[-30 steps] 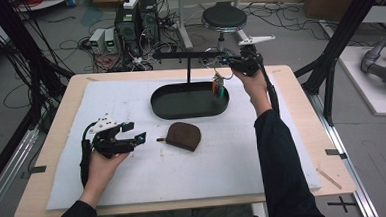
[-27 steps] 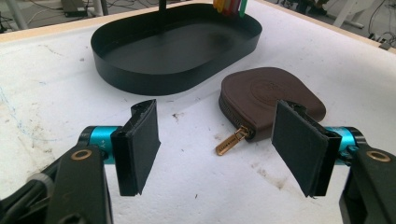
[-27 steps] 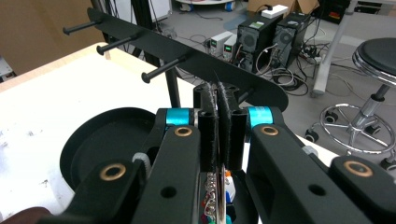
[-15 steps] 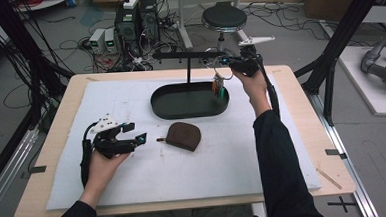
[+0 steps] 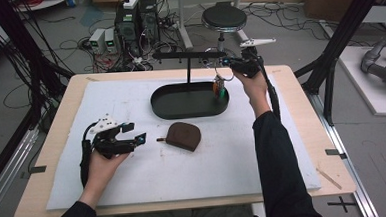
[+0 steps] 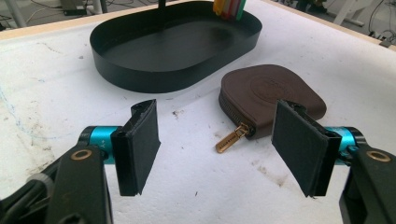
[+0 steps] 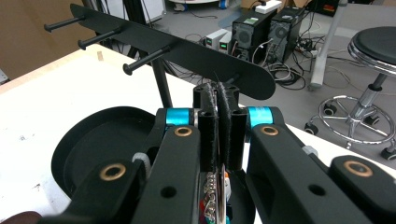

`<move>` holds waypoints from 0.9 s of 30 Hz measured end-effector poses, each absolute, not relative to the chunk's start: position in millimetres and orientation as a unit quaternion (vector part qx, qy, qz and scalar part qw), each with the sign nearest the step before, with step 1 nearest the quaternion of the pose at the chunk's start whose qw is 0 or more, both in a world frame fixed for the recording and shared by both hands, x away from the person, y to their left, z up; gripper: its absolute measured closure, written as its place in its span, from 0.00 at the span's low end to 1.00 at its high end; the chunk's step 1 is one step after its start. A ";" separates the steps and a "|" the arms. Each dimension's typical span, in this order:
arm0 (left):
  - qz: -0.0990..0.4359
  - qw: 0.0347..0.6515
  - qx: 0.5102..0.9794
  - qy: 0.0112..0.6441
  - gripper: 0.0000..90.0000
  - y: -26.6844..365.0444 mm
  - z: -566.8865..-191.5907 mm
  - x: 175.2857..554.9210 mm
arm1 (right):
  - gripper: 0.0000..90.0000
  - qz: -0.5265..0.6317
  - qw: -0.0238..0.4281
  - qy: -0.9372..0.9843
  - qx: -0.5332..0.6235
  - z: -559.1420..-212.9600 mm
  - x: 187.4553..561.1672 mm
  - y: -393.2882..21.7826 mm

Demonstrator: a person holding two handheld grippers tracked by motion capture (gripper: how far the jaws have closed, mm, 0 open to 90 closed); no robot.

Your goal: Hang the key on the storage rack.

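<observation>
The right tongs (image 5: 224, 63), in the upper middle of the high view, are pressed together on the metal ring of a bunch of keys (image 5: 219, 88) with coloured tags, which hangs from the pinch above the right end of the black oval tray (image 5: 162, 108). In the right gripper view the two pads (image 7: 208, 133) meet on a thin ring, the keys (image 7: 215, 196) dangle below them, and the rightmost peg (image 7: 232, 79) of the stand's black bar (image 7: 196, 56) sits just beyond the tips, slightly above and in line with them. That is the relation the next move likely turns on: the ring has to go forward and up along the tongs' own axis to slip over that peg, whose long axis points back toward the tongs, much as the other pegs (image 7: 144, 59) do at the upper left of that view. The right hand is plainly the nearer one. The left tongs (image 5: 134, 133) rest at the lower left of the high view with their jaws apart and nothing between them, pointing at the brown zip pouch (image 6: 271, 98), whose gold zip pull (image 6: 231, 138) lies on the table (image 5: 282, 134) short of the pads.
</observation>
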State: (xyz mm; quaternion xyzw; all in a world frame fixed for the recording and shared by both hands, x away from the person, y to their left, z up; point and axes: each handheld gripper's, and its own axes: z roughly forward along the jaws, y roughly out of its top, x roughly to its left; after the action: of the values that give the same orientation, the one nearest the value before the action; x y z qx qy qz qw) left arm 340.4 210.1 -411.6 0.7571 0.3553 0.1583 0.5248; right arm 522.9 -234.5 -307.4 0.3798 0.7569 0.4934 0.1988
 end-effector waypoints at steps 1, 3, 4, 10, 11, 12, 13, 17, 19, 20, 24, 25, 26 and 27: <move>0.158 0.525 0.757 0.356 0.36 210.1 -411.6 340.3 | 0.97 0.494 0.199 0.757 0.379 -307.8 523.1 -234.6; 0.159 0.525 0.757 0.356 0.35 210.1 -411.6 340.4 | 0.97 0.495 0.199 0.756 0.380 -308.5 523.6 -234.2; 0.159 0.525 0.756 0.356 0.35 210.2 -411.6 340.4 | 0.97 0.495 0.201 0.755 0.380 -308.7 523.9 -234.1; 0.160 0.525 0.756 0.356 0.35 210.8 -411.4 339.9 | 0.97 0.496 0.198 0.754 0.383 -310.6 524.1 -233.2; 0.160 0.526 0.756 0.356 0.35 211.0 -411.5 339.9 | 0.97 0.496 0.199 0.754 0.382 -310.7 524.3 -233.3; 0.159 0.525 0.756 0.357 0.35 211.3 -411.5 339.8 | 0.97 0.496 0.198 0.753 0.383 -310.6 524.2 -233.2; 0.159 0.526 0.756 0.357 0.35 211.5 -411.5 339.7 | 0.97 0.495 0.201 0.753 0.384 -310.5 523.9 -232.9; 0.160 0.526 0.756 0.356 0.35 211.6 -411.2 339.5 | 0.94 0.495 0.209 0.749 0.388 -309.8 523.4 -233.2; 0.160 0.526 0.756 0.357 0.35 211.4 -411.3 339.4 | 0.92 0.493 0.214 0.747 0.391 -309.1 522.8 -233.8; 0.160 0.526 0.756 0.356 0.35 211.4 -411.3 339.5 | 0.92 0.491 0.217 0.747 0.391 -308.5 522.4 -234.4; 0.162 0.525 0.756 0.356 0.35 211.7 -411.1 339.5 | 0.83 0.478 0.233 0.747 0.398 -305.8 519.8 -238.5; 0.163 0.526 0.755 0.357 0.35 211.8 -411.1 339.6 | 0.79 0.475 0.235 0.747 0.401 -305.1 519.3 -240.4; 0.163 0.526 0.755 0.357 0.35 211.9 -411.1 339.7 | 0.76 0.474 0.237 0.745 0.406 -304.1 518.3 -242.9; 0.164 0.526 0.754 0.358 0.35 212.1 -411.0 339.6 | 0.74 0.473 0.239 0.742 0.410 -303.0 517.1 -245.7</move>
State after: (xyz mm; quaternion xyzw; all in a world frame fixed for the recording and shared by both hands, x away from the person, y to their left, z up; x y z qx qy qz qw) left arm 339.6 212.1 -411.0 0.7540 0.3582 0.1636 0.5257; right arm 517.1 -245.7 -303.0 0.4104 0.7423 0.4727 0.2389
